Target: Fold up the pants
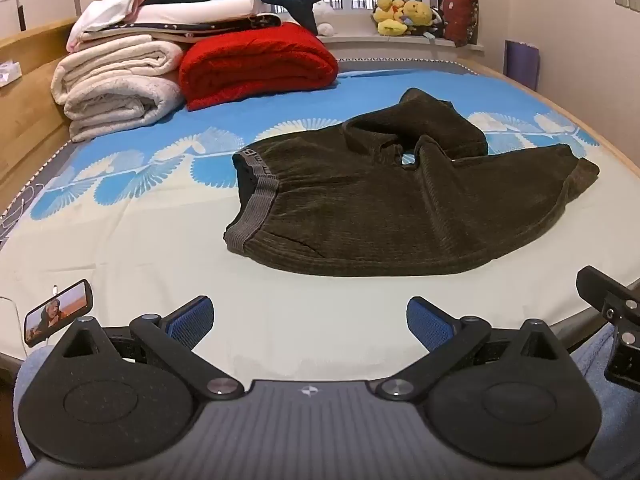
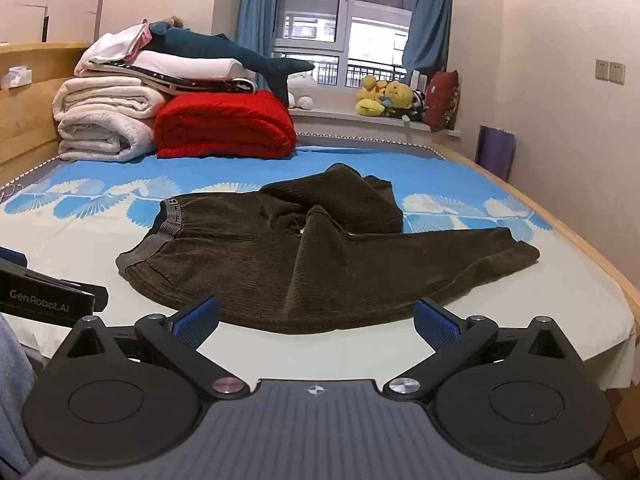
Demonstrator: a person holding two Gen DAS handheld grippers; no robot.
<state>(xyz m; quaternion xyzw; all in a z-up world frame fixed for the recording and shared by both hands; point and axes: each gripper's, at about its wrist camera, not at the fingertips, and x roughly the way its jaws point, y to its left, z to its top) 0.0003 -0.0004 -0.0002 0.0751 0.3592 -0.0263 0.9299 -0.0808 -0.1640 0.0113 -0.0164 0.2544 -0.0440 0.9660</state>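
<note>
Bedroom, blue-and-cream bed sheet (image 2: 100,240), rumpled dark pants (image 2: 320,256), left claw (image 1: 310,322) and right claw (image 2: 316,322) released

Wooden-framed bed (image 2: 592,248), blue-curtained window (image 2: 344,12)

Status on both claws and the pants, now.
Left claw and right claw open, empty. Dark olive corduroy pants crumpled on bed, one leg doubled back. Nothing blocking.
</note>
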